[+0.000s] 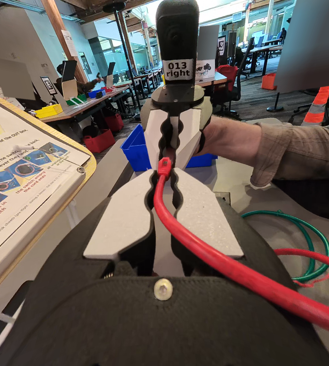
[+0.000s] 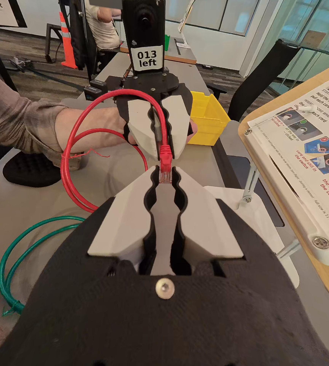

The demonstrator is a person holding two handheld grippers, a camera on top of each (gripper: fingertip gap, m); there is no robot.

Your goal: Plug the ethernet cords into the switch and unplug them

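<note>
My left gripper (image 1: 163, 172) is shut on the red ethernet cord (image 1: 219, 255) just behind its plug (image 1: 164, 164). The cord runs back between the fingers and off to the right. My right gripper (image 2: 165, 170) faces it tip to tip, and its fingertips close on the clear end of the plug (image 2: 165, 175). In the right wrist view the left gripper (image 2: 164, 156) holds the boot, and the cord (image 2: 68, 158) loops to its left. A green cord (image 1: 308, 233) lies coiled on the grey table and also shows in the right wrist view (image 2: 21, 247). No switch shows clearly.
A tilted instruction board (image 1: 30, 178) stands at the left gripper's left and also shows on its stand in the right wrist view (image 2: 298, 148). A blue bin (image 1: 135, 150) sits behind the right gripper and a yellow bin (image 2: 207, 118) behind the left. A dark box corner (image 1: 222, 196) peeks out on the table. My left and right fingertips are right by each other.
</note>
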